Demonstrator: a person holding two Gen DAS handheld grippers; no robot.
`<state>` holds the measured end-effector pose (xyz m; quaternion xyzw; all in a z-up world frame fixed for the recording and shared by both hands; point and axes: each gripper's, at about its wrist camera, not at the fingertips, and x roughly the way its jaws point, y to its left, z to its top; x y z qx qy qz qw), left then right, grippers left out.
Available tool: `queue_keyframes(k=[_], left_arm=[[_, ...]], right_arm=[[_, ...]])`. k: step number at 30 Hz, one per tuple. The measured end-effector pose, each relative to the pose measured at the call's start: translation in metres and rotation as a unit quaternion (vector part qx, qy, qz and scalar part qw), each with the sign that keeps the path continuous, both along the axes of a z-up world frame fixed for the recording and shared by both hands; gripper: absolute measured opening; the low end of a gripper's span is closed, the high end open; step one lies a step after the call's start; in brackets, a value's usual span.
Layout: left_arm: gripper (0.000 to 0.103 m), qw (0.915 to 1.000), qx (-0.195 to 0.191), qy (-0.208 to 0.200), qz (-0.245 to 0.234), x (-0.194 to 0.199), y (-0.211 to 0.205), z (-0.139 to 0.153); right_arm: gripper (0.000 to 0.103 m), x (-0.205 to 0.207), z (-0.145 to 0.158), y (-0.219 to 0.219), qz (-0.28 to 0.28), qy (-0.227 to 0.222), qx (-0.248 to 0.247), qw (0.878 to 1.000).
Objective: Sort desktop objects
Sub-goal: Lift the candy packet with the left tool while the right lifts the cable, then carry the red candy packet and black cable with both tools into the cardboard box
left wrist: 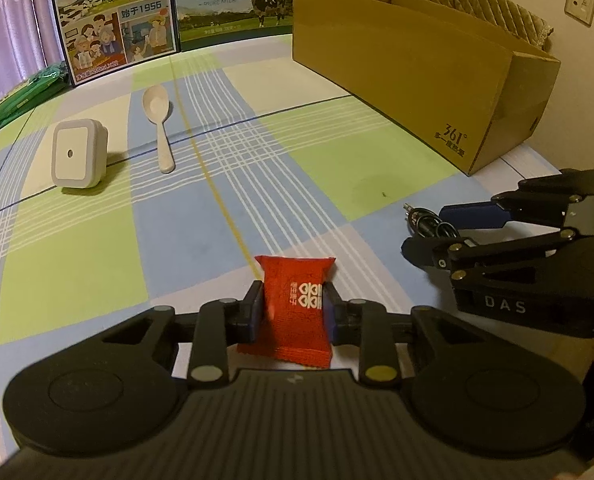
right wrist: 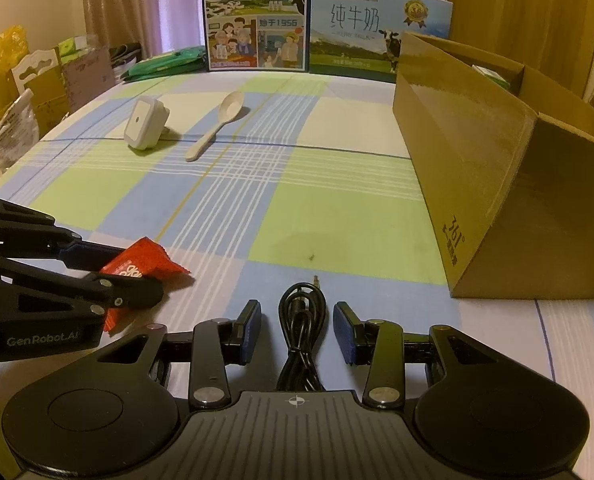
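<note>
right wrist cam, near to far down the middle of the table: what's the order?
right gripper around black cable → spoon → milk cartons at the far edge.

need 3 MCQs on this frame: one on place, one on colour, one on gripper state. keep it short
1. Where does the spoon lie?
A. Inside the cardboard box
B. On the checked cloth, right of the white plug-in light
C. Between the right gripper's fingers

2. What colour is the packet in the left gripper?
A. Red
B. Green
C. White

3. How does the right gripper stand with the black cable?
A. Shut on it
B. Open, a finger on each side of it
C. Far from it, over the box

Key: 1 B, the spoon rests on the cloth beside the white plug-in light, outside the cardboard box. 2 A, the wrapper between the pads is red with white print. 3 B, gaps show between both pads and the coiled cable.
</note>
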<state>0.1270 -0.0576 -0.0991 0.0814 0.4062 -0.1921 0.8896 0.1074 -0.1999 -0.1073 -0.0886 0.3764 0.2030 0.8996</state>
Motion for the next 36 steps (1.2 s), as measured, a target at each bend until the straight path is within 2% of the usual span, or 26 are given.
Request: queue_keyframes(k=[5, 7, 12, 36], left_arm=[[0.024, 1.0, -0.005, 0.004, 0.001, 0.0, 0.0, 0.001], [0.024, 1.0, -0.008, 0.005, 0.002, 0.0, 0.0, 0.001], [0.023, 0.9998, -0.016, 0.008, -0.001, 0.0, 0.0, 0.002], [0.022, 0.9993, -0.035, -0.014, -0.001, -0.002, -0.003, 0.022]], right_arm=[[0.034, 0.002, 0.0, 0.002, -0.001, 0.002, 0.0, 1.0], [0.024, 0.001, 0.001, 0.003, 0.0, 0.002, -0.001, 1.0], [0.02, 0.001, 0.002, 0.003, -0.006, 0.004, 0.002, 1.0], [0.019, -0.004, 0.028, -0.004, -0.031, -0.04, 0.036, 0.998]])
